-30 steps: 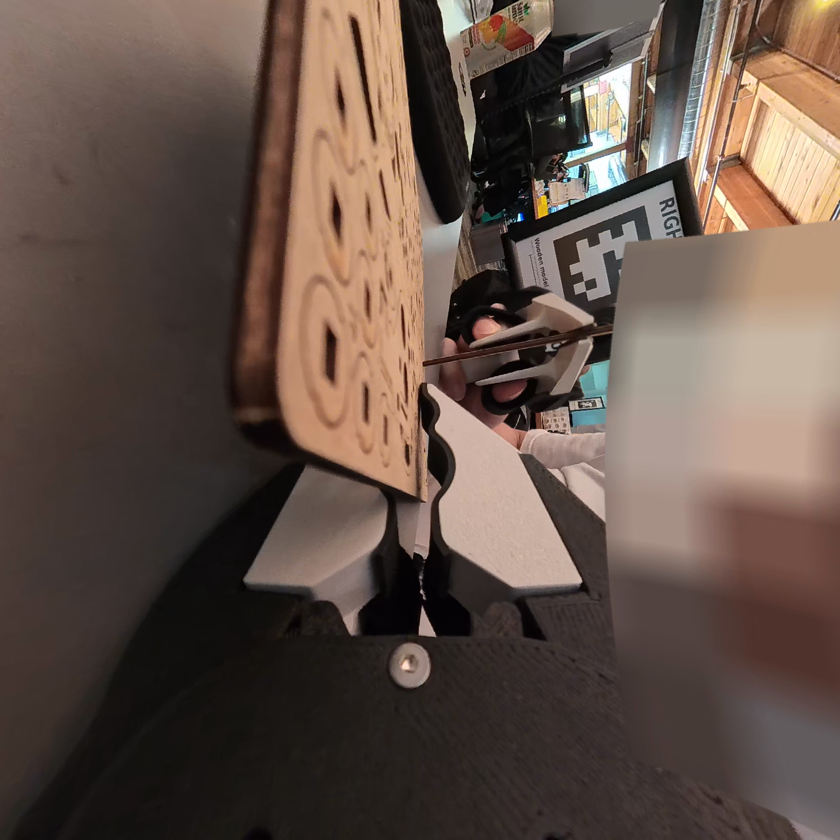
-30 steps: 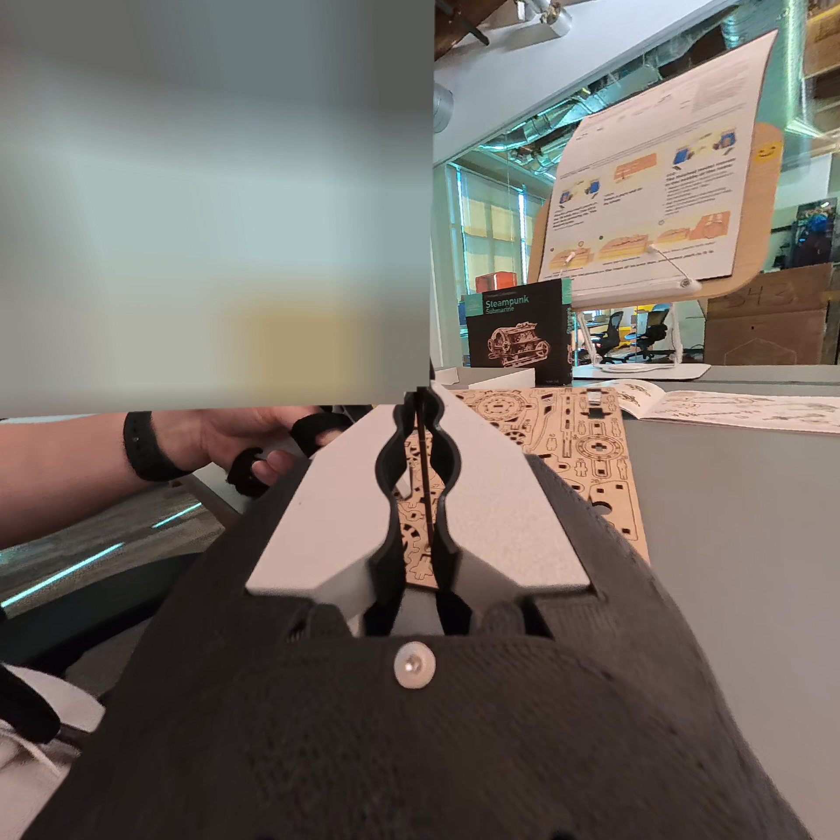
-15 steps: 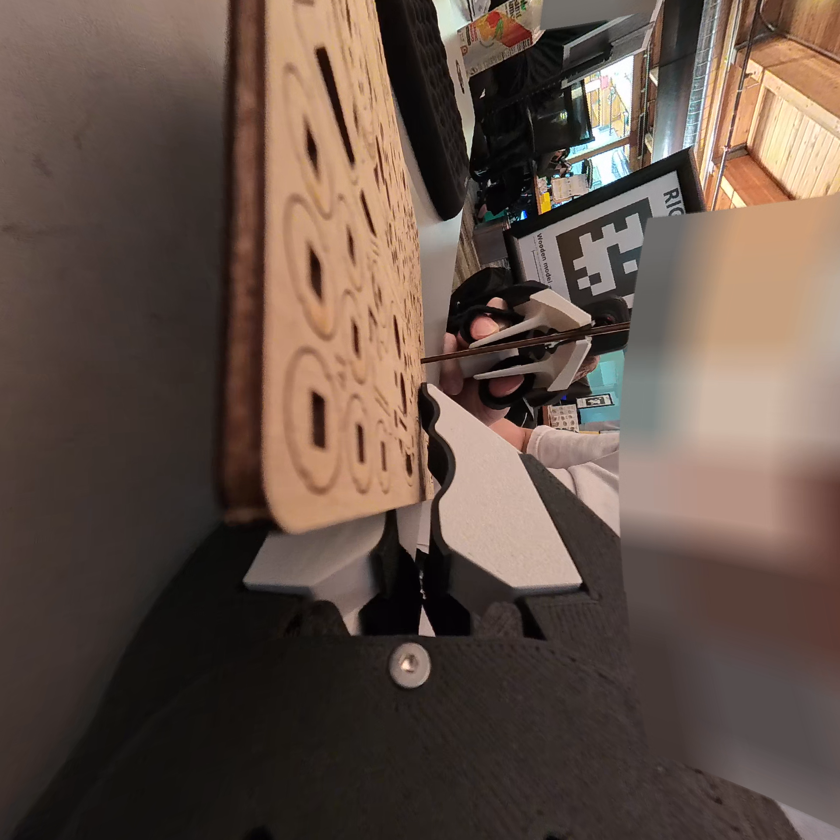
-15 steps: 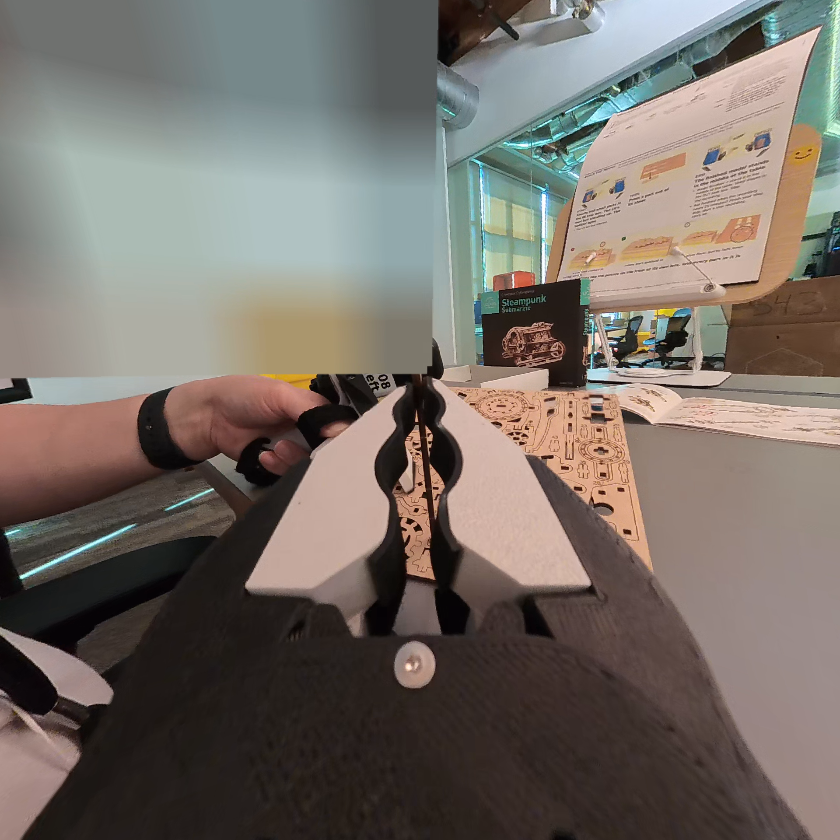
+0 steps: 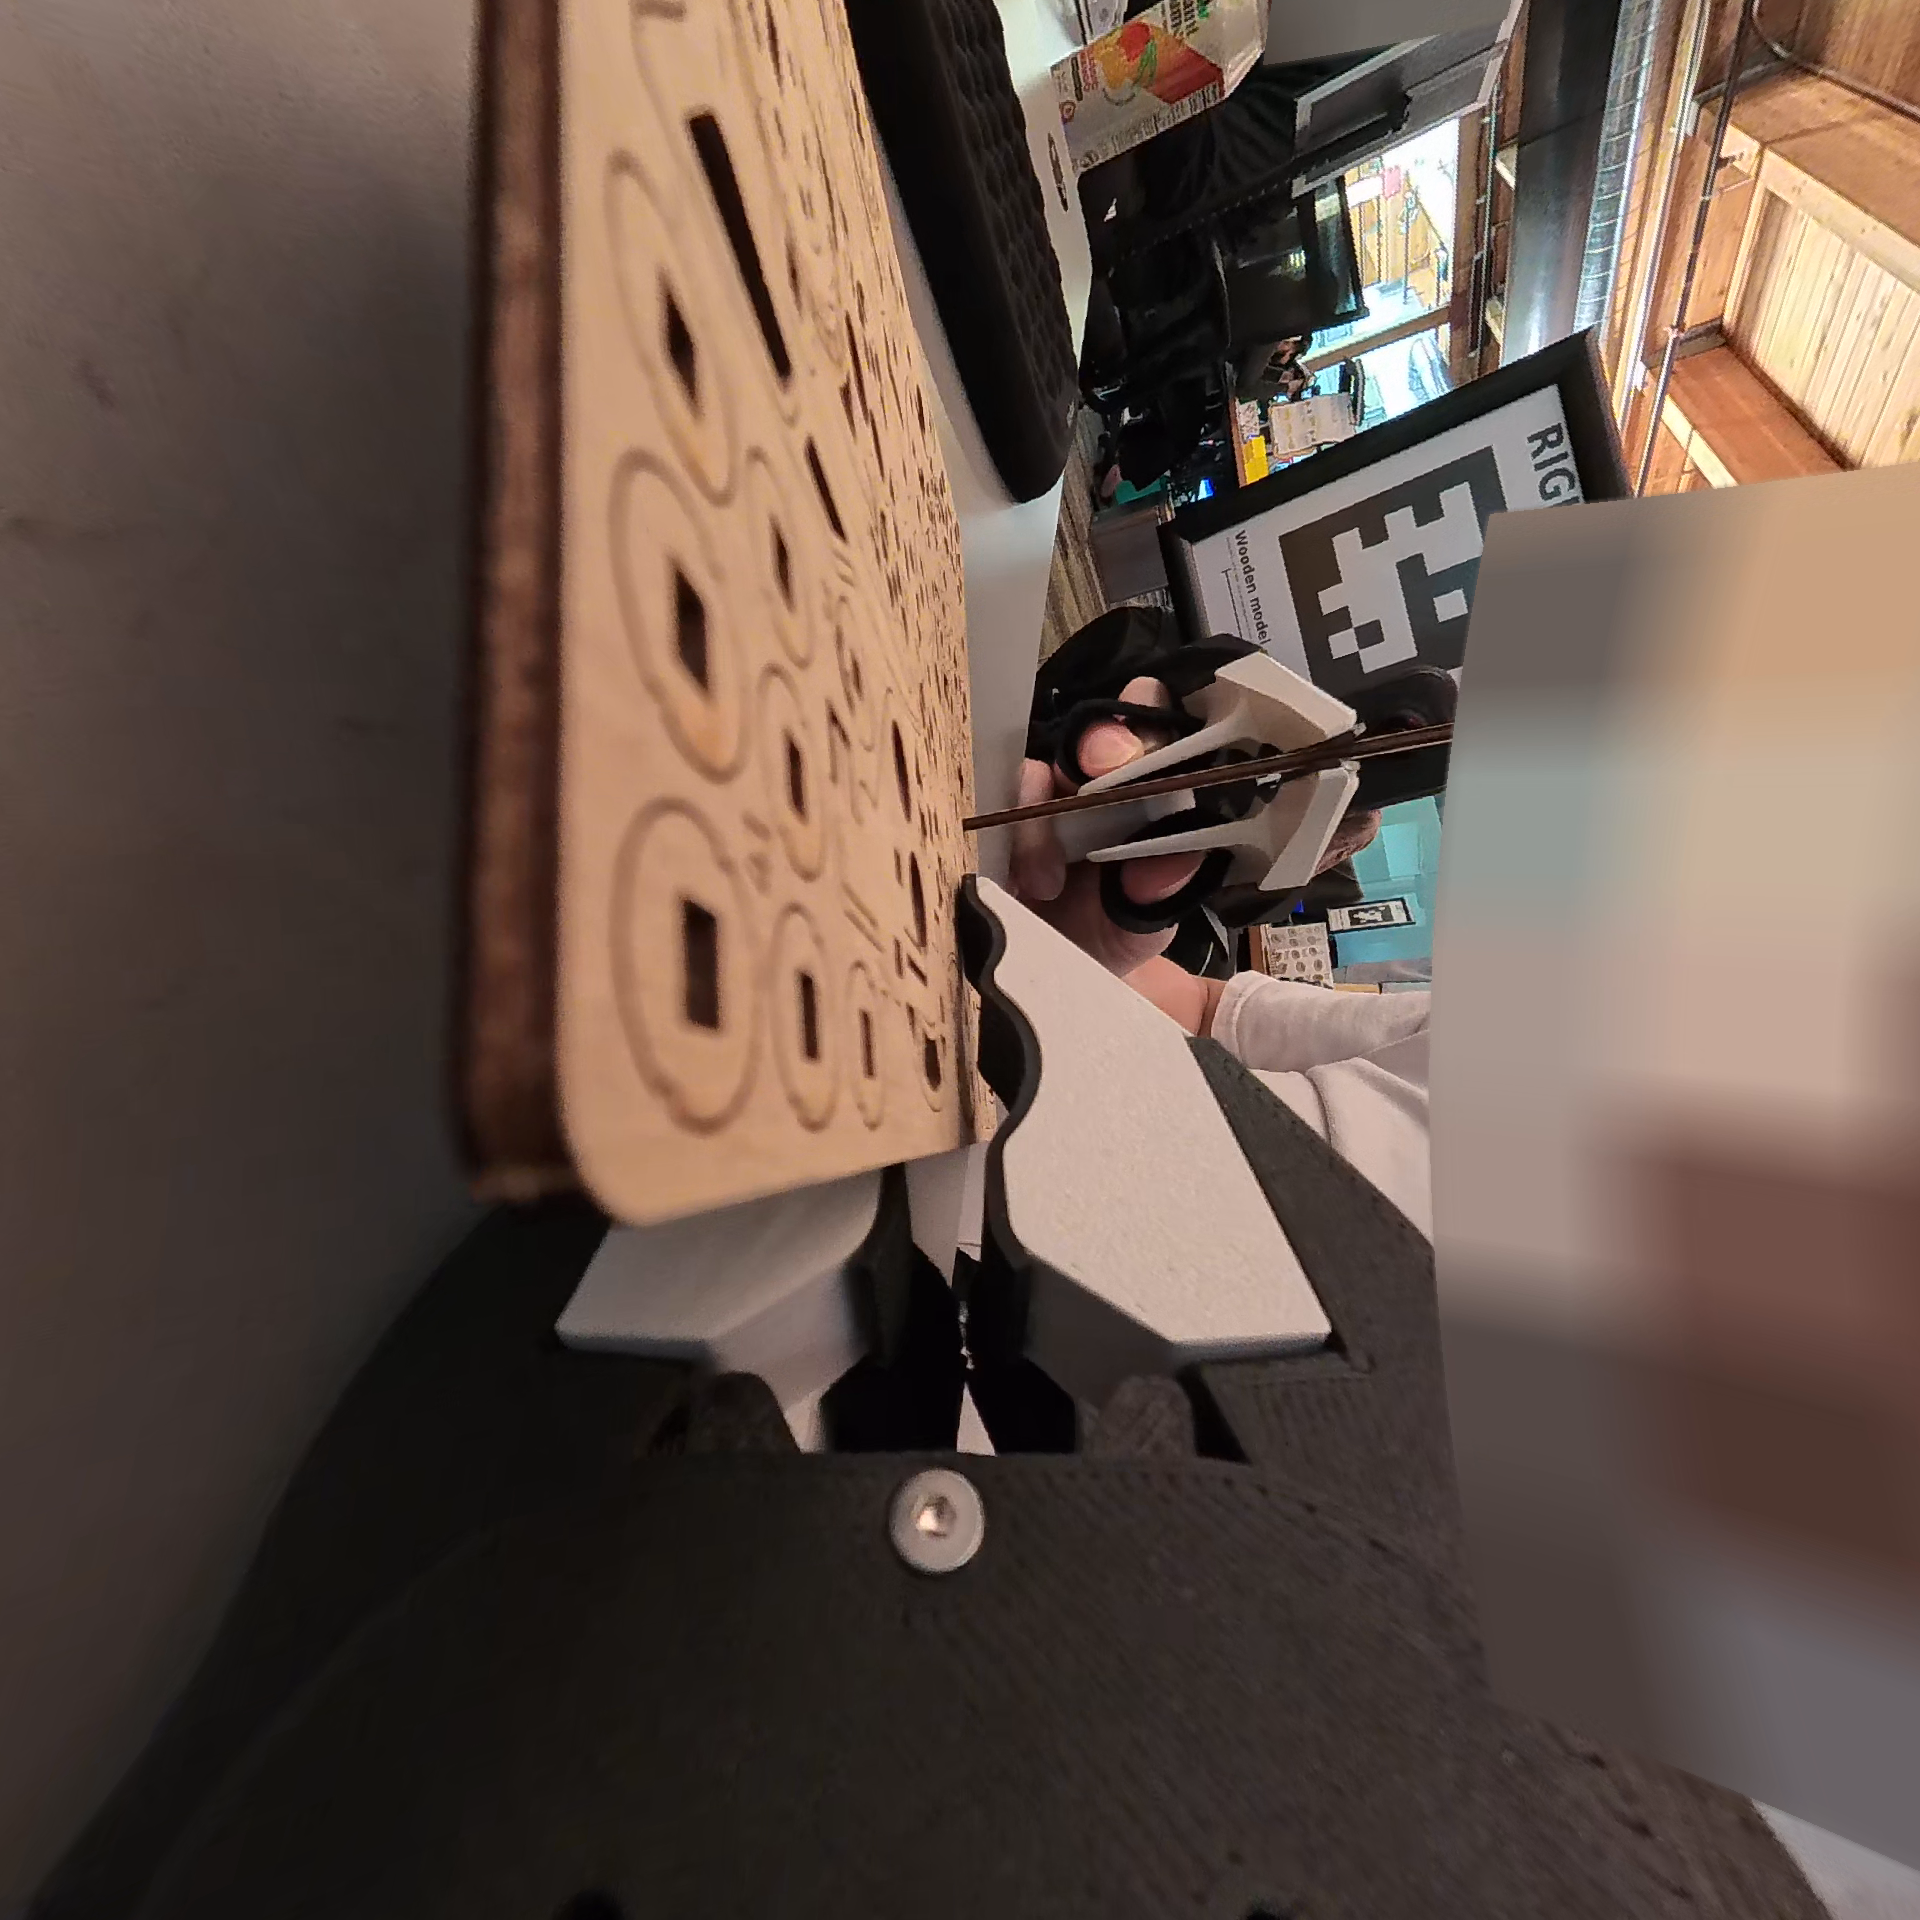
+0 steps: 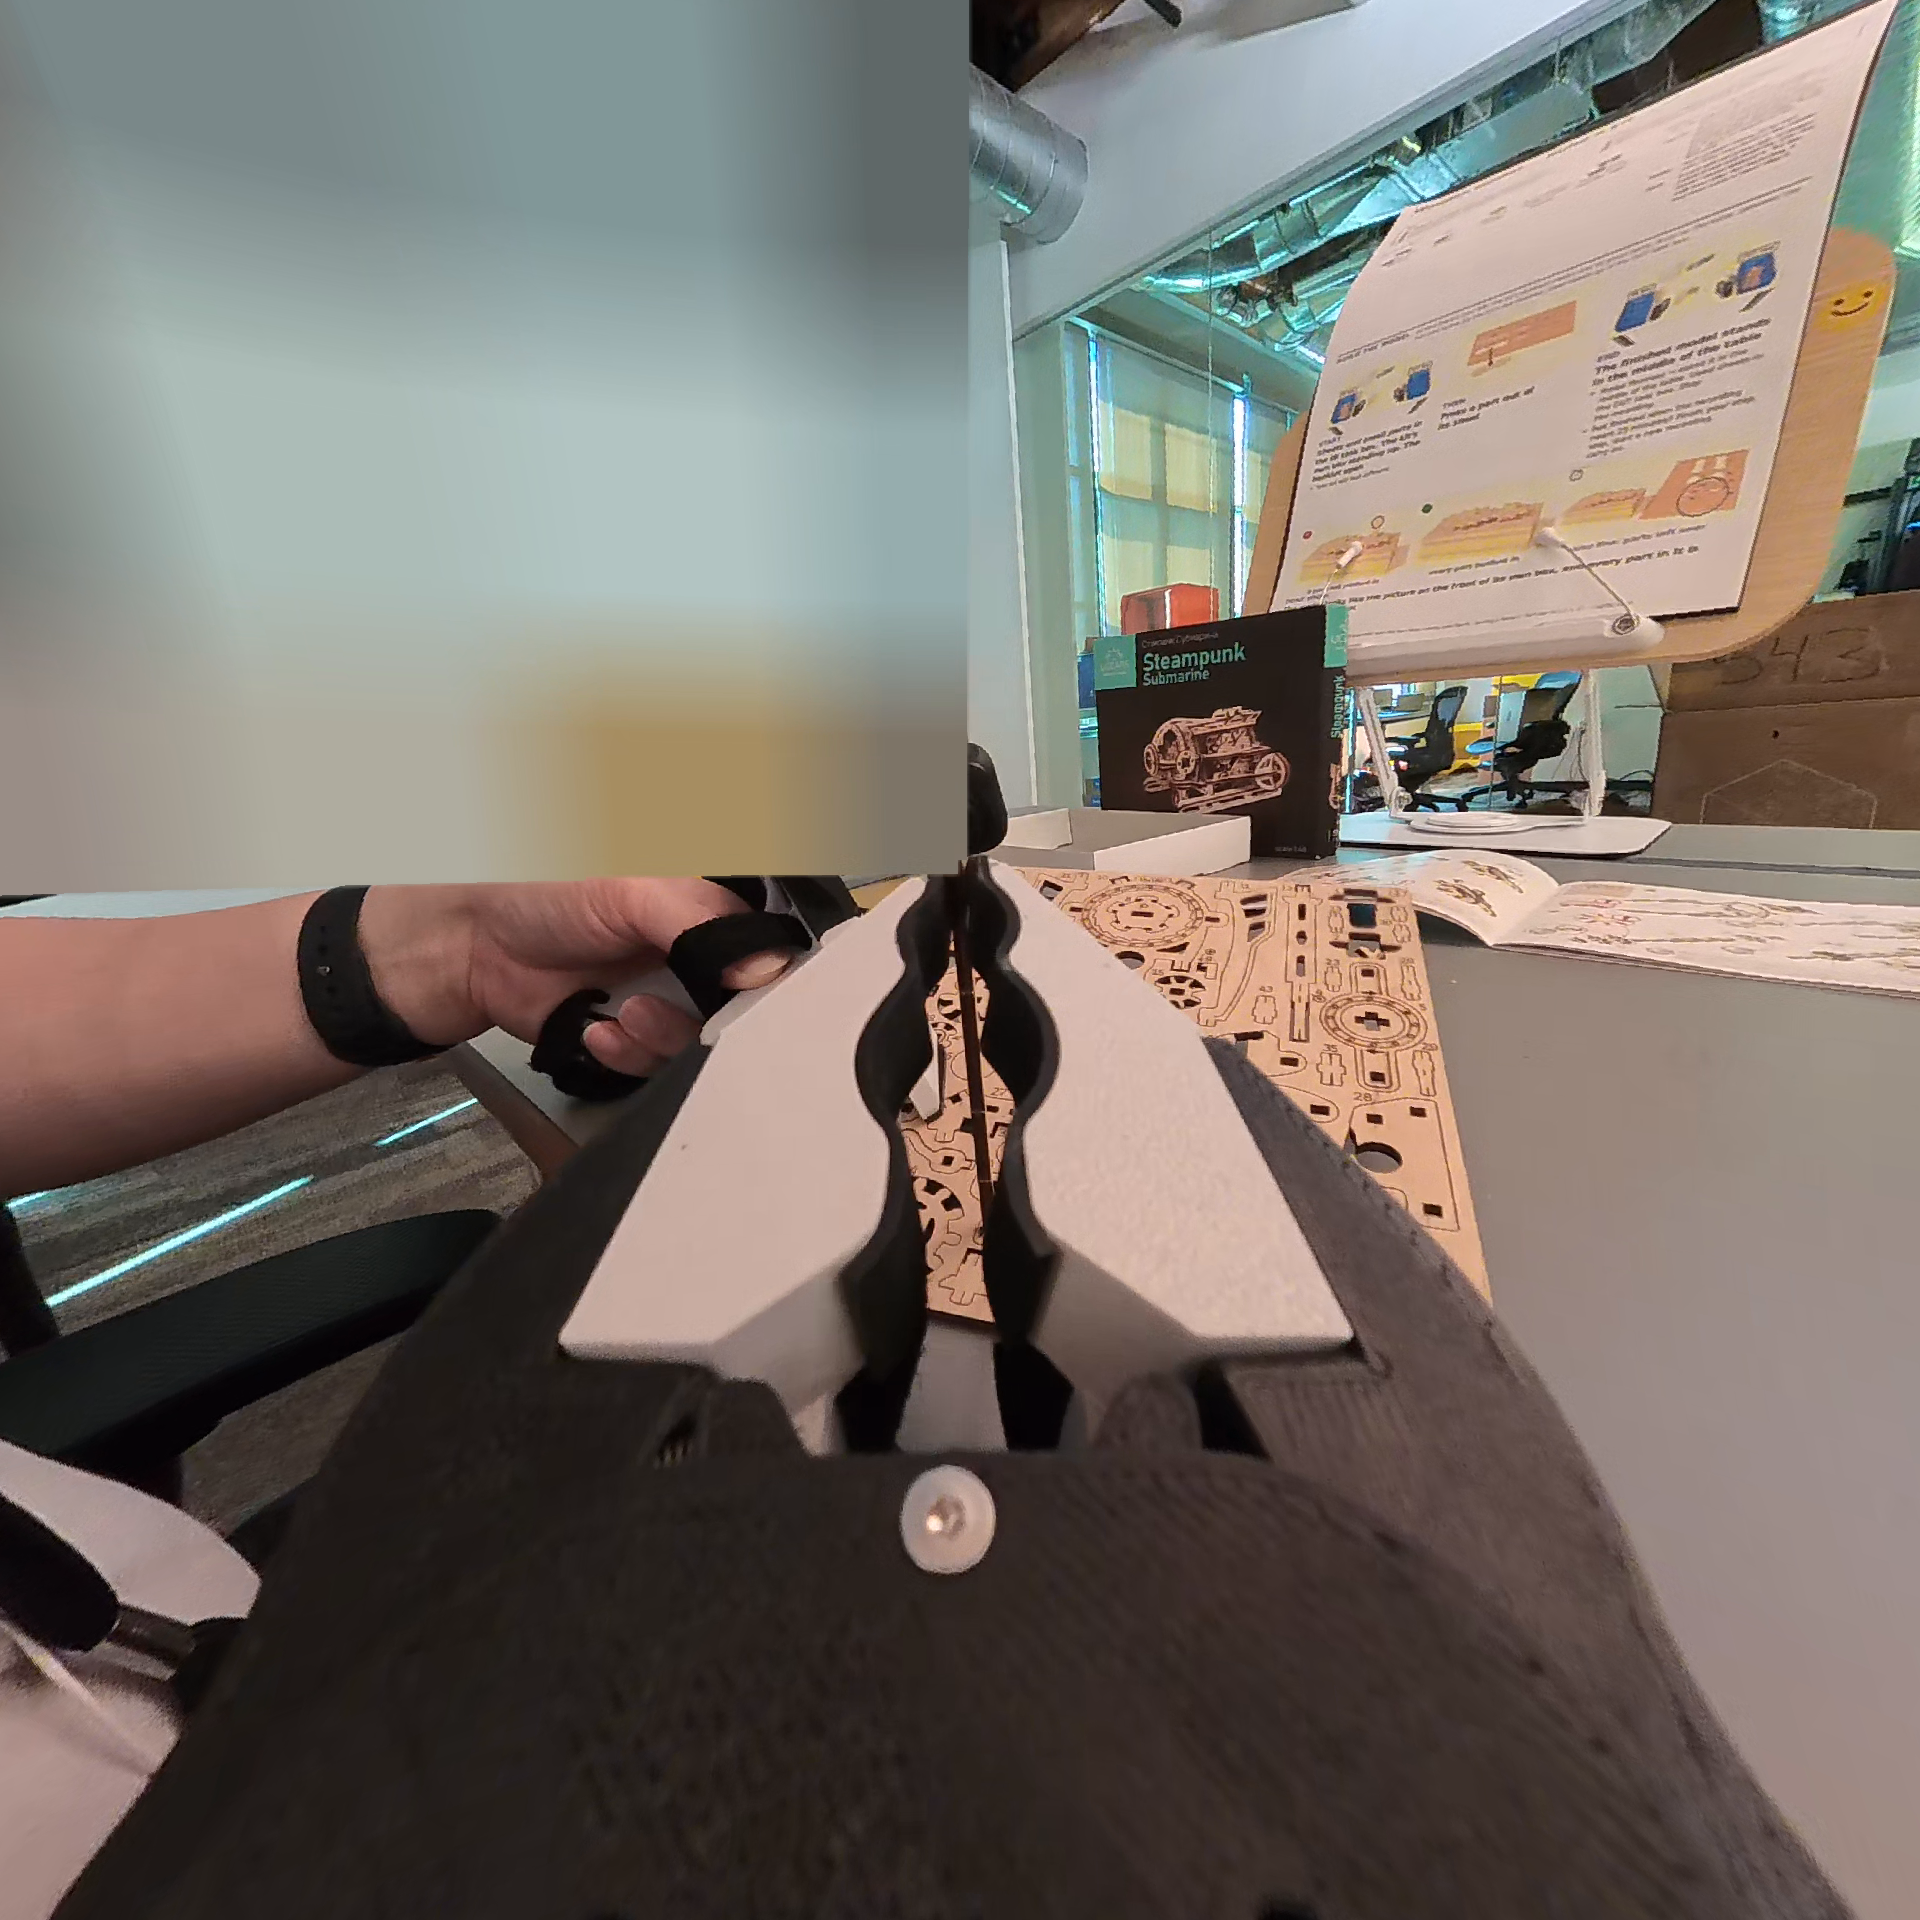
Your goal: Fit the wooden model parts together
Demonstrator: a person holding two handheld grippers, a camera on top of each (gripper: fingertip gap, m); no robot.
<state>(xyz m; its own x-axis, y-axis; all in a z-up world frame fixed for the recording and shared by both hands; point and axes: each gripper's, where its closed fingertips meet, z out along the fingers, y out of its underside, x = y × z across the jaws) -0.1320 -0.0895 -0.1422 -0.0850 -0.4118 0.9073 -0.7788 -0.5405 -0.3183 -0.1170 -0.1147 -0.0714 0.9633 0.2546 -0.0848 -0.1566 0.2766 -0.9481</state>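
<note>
Desk [image 6: 1662, 1299]: grey, carrying the wooden parts sheet [image 6: 1340, 997] flat near its front edge, with an open booklet [image 6: 1683, 925] and a dark kit box [image 6: 1216, 727] toward the back edge.

Left gripper [image 5: 961, 1039]: turned sideways, its fingers closed on the near corner of the wooden parts sheet [image 5: 748, 675].

Right gripper [image 6: 961, 1081]: closed on a thin dark wooden strip [image 6: 975, 1060], seen edge-on; in the left wrist view the strip [image 5: 1195, 779] points at the sheet's face.

Risks, as I judge them:
- Sheet held only by a corner, so a push could flex or crack it.
- Strip is thin; an off-axis approach could snap it.
- Target slot not visible to me; misalignment likely.
</note>
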